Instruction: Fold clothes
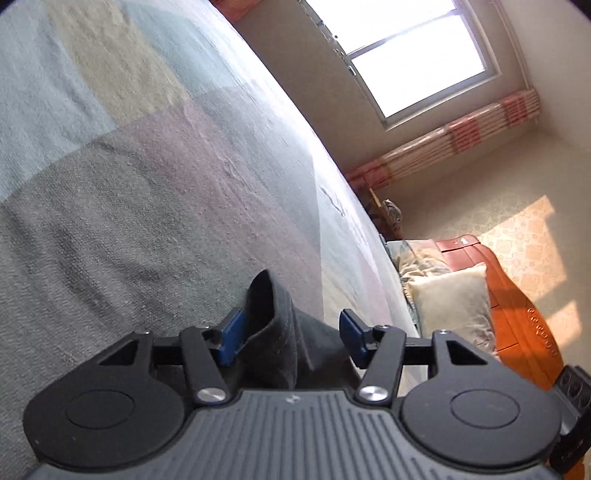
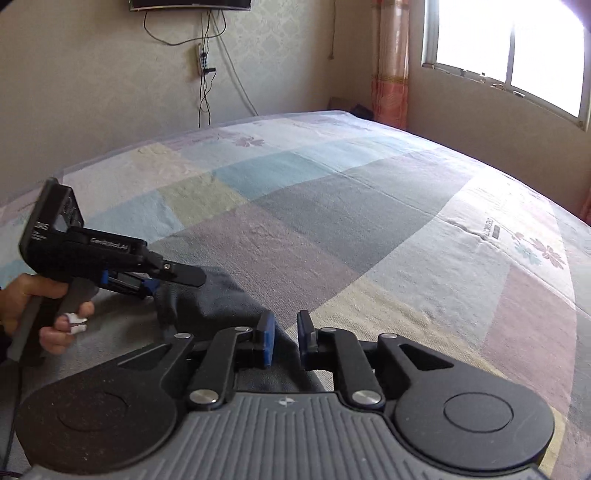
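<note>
Right gripper (fingers apart) over dark garment on bed.

Dark grey garment cut off behind the left gripper body, lower part hidden. In the right wrist view, garment again mostly covered by the right gripper housing; full shape not tellable. Hand clipped by the left edge, wrist out of view. Bed near corners outside both views. Wall-mounted screen cropped by the top edge. Printed label on bed cover too small to read.
</note>
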A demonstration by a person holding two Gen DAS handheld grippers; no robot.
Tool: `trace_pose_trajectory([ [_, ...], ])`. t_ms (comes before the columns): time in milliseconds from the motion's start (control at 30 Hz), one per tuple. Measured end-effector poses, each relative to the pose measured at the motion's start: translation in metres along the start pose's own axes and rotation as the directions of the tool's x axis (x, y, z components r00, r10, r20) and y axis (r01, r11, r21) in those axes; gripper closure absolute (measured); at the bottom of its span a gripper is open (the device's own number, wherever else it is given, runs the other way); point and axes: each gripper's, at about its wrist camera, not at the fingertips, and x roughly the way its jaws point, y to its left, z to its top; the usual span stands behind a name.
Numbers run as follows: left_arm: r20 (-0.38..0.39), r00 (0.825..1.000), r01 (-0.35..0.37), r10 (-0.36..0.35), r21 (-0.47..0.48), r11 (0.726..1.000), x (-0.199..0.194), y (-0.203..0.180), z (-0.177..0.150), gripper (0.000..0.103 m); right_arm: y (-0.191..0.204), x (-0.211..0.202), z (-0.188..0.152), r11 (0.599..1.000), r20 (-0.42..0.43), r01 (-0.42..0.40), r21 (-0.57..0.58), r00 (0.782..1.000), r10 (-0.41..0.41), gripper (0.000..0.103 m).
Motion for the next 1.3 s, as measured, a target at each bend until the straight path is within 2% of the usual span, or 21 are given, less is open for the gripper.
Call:
trace_pose_trajectory([
  [67,0.004,1.0,0.025,-0.025,-0.022,0.999,0.003,0.002,0.002,0.047,-0.005,-0.023,-0.009,1.0,0.015,0.015,0.027,1.0,-0.015,0.082],
  [167,0.01,0.998,0.063,-0.063,-0.055,0.997,0.008,0.005,0.006,0.06,-0.013,-0.055,-0.027,0.996,0.023,0.045,0.073,0.999,-0.047,0.077],
  [200,0.012,0.997,0.076,-0.075,-0.066,0.995,0.009,0.006,0.007,0.082,-0.015,-0.064,-0.035,0.994,0.022,0.059,0.087,0.998,-0.061,0.074],
  [233,0.016,0.998,0.053,-0.053,-0.041,0.998,0.011,0.001,0.007,0.099,-0.017,-0.073,-0.043,0.992,0.021,0.076,0.097,0.997,-0.078,0.073],
  [267,0.021,0.999,0.028,-0.027,-0.013,1.0,0.013,-0.004,0.008,0.101,-0.02,-0.081,-0.05,0.99,0.018,0.093,0.106,0.995,-0.096,0.073],
  [367,0.057,0.998,0.016,-0.02,0.078,0.997,0.008,-0.028,0.011,0.102,-0.025,-0.101,-0.068,0.981,0.009,0.147,0.129,0.989,-0.15,0.072],
  [400,0.083,0.996,0.025,-0.034,0.109,0.994,0.002,-0.037,0.015,0.103,-0.027,-0.107,-0.073,0.977,0.009,0.162,0.136,0.986,-0.165,0.072],
  [467,0.151,0.988,-0.006,-0.022,0.182,0.983,-0.013,-0.052,0.024,0.103,-0.031,-0.119,-0.082,0.97,0.012,0.184,0.156,0.982,-0.189,0.072],
  [533,0.193,0.977,-0.136,0.091,0.237,0.962,-0.021,-0.061,0.034,0.102,-0.031,-0.127,-0.089,0.967,0.012,0.199,0.161,0.979,-0.203,0.07],
  [567,0.215,0.965,-0.203,0.148,0.262,0.944,-0.025,-0.066,0.039,0.102,-0.031,-0.131,-0.093,0.965,0.011,0.205,0.161,0.978,-0.21,0.067],
  [600,0.215,0.953,-0.271,0.215,0.277,0.922,-0.023,-0.07,0.042,0.102,-0.03,-0.134,-0.096,0.964,0.01,0.211,0.162,0.976,-0.216,0.062],
  [700,0.167,0.946,-0.322,0.279,0.368,0.872,-0.012,-0.09,0.033,0.099,-0.029,-0.144,-0.107,0.963,0.004,0.215,0.163,0.976,-0.218,0.057],
  [833,0.137,0.928,-0.372,0.347,0.415,0.83,-0.003,-0.085,0.021,0.077,-0.022,-0.143,-0.118,0.962,-0.02,0.208,0.175,0.978,-0.207,0.056],
  [1000,0.105,0.896,-0.426,0.431,0.473,0.771,0.009,-0.079,0.006,0.077,-0.015,-0.154,-0.132,0.955,-0.049,0.219,0.198,0.976,-0.214,0.054],
  [1100,0.088,0.873,-0.454,0.48,0.507,0.732,0.016,-0.075,-0.003,0.091,-0.018,-0.172,-0.149,0.94,-0.076,0.253,0.228,0.967,-0.242,0.051],
  [1133,0.083,0.864,-0.463,0.497,0.519,0.719,0.018,-0.074,-0.007,0.093,-0.02,-0.179,-0.156,0.935,-0.086,0.263,0.237,0.965,-0.249,0.051],
  [1167,0.094,0.858,-0.48,0.505,0.495,0.724,0.012,-0.075,-0.001,0.093,-0.021,-0.184,-0.163,0.93,-0.096,0.276,0.245,0.961,-0.26,0.051],
  [1200,0.092,0.864,-0.475,0.495,0.477,0.74,0.006,-0.077,0.001,0.087,-0.023,-0.189,-0.169,0.922,-0.103,0.291,0.255,0.956,-0.273,0.05],
  [1267,0.046,0.908,-0.399,0.417,0.4,0.825,-0.013,-0.083,-0.001,0.076,-0.024,-0.198,-0.18,0.908,-0.113,0.298,0.293,0.954,-0.277,0.05],
  [1300,0.03,0.917,-0.383,0.398,0.34,0.859,-0.021,-0.083,-0.004,0.063,-0.024,-0.201,-0.186,0.901,-0.113,0.298,0.316,0.954,-0.276,0.05],
])
